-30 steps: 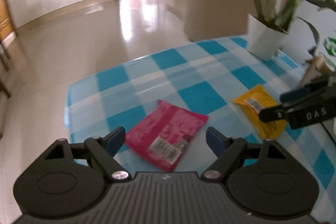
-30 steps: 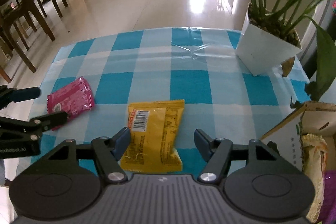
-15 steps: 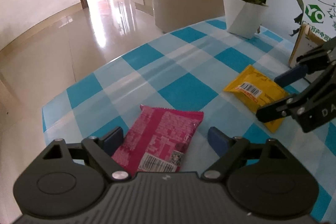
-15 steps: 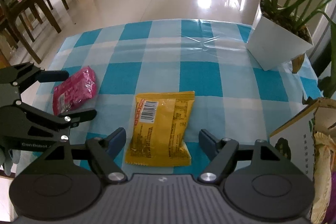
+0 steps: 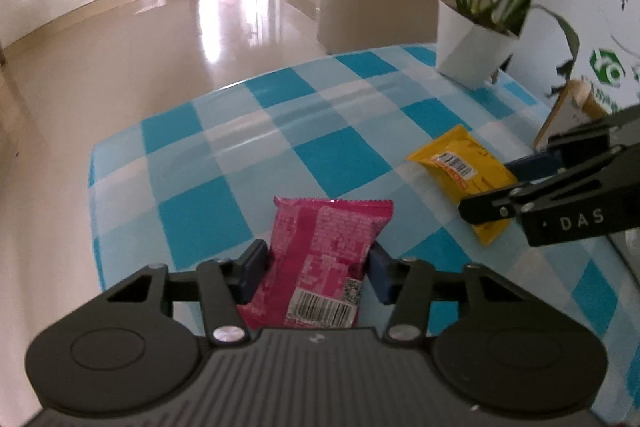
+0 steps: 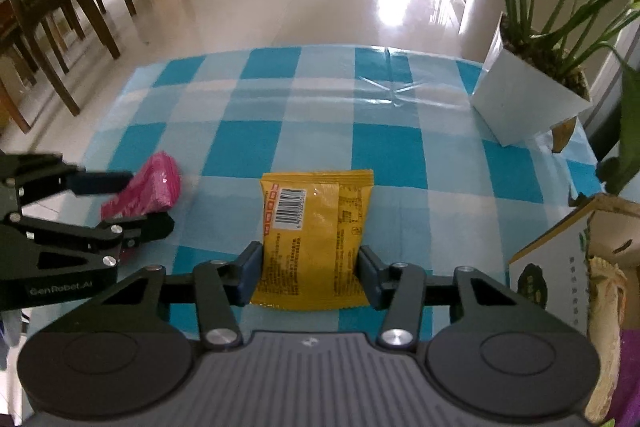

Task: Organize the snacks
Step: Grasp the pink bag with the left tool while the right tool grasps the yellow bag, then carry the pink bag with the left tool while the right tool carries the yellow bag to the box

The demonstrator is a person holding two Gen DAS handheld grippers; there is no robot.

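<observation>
A pink snack packet [image 5: 324,255] lies on the blue checked tablecloth [image 5: 240,163]. My left gripper [image 5: 318,269] has closed on its sides, pads touching the packet. A yellow snack packet [image 6: 314,235] lies near the table's front edge. My right gripper [image 6: 310,273] has closed on its sides. In the left wrist view the yellow packet [image 5: 460,167] and the right gripper [image 5: 520,187] show at the right. In the right wrist view the pink packet [image 6: 150,189] and the left gripper [image 6: 124,203] show at the left.
A white plant pot [image 6: 520,95] stands at the table's far right corner. An open cardboard box [image 6: 560,267] with snacks inside stands at the right. Wooden chairs [image 6: 52,7] stand on the floor beyond the table's left edge.
Both grippers moved forward over their packets and closed their fingers onto the packets' sides. The pink packet has turned to lie straight between the left fingers.
</observation>
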